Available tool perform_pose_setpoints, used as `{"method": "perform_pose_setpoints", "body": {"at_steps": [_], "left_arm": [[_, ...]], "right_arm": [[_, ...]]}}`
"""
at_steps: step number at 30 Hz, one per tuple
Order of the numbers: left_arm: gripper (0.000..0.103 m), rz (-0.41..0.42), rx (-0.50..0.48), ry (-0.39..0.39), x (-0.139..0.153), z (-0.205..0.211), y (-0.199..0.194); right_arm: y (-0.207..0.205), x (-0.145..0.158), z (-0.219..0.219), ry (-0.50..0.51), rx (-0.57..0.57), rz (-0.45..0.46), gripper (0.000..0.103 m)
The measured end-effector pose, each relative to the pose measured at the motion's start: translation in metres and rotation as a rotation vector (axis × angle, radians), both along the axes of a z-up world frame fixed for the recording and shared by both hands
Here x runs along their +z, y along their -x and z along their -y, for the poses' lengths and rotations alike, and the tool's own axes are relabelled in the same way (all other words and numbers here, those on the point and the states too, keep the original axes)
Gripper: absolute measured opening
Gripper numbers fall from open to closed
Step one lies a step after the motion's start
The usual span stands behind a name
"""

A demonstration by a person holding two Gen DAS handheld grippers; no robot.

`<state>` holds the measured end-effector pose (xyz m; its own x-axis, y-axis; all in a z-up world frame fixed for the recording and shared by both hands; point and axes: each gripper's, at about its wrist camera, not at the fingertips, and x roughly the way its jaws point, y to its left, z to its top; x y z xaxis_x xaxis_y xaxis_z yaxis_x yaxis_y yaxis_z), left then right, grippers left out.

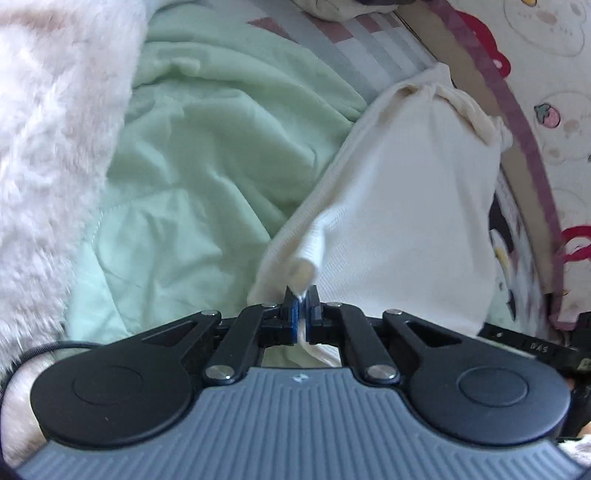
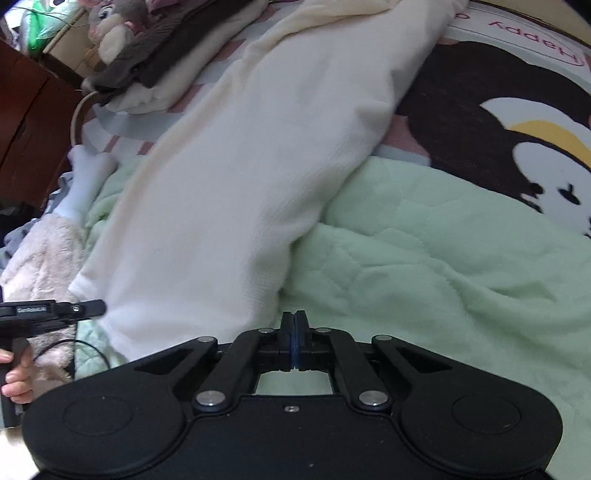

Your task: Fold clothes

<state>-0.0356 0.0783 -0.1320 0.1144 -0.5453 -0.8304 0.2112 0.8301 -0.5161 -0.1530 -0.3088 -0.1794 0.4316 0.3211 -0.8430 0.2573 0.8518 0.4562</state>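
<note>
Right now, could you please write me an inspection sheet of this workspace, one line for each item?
Surface: a bed with a rumpled mint green quilt over a cartoon-print sheet.
Job's things: a cream white garment lies stretched across the quilt.
Clutter: a fluffy pale pink blanket, a dark folded cloth, a plush toy.
Grippers: left gripper is shut on a corner of the garment; right gripper is shut, and no cloth shows between its fingers.
Cables: a thin black cable by the left gripper's handle; a pale cord near the bed's edge.
Surroundings: dark wooden furniture beside the bed.
</note>
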Motion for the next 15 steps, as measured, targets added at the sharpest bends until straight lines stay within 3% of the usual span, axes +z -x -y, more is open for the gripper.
{"method": "perform_pose_setpoints", "body": {"at_steps": [4, 6, 7, 8, 11, 13, 15], "left_arm": [[0.003, 0.077, -0.032, -0.036, 0.011, 0.008, 0.002], [0.004, 0.065, -0.023, -0.040, 0.008, 0.008, 0.001], [0.004, 0.051, -0.014, -0.041, 0.006, 0.007, 0.000], [0.004, 0.044, -0.006, -0.042, 0.005, 0.006, 0.000], [0.005, 0.039, 0.000, -0.047, 0.004, 0.004, 0.000], [0.005, 0.043, -0.002, -0.058, 0.003, 0.006, -0.001], [0.005, 0.043, 0.003, -0.070, 0.001, 0.007, -0.001]], "right_arm": [[0.001, 0.010, -0.002, -0.097, 0.023, 0.053, 0.008], [0.003, 0.011, -0.006, -0.159, 0.050, 0.061, 0.027], [0.003, 0.010, -0.009, -0.190, 0.069, 0.059, 0.049], [0.004, 0.006, -0.015, -0.211, 0.100, 0.036, 0.058], [0.006, -0.011, -0.037, -0.228, 0.196, -0.057, 0.059], [0.006, -0.025, -0.051, -0.201, 0.223, -0.083, 0.059], [0.003, -0.040, -0.055, -0.237, 0.201, -0.108, 0.059]]}}
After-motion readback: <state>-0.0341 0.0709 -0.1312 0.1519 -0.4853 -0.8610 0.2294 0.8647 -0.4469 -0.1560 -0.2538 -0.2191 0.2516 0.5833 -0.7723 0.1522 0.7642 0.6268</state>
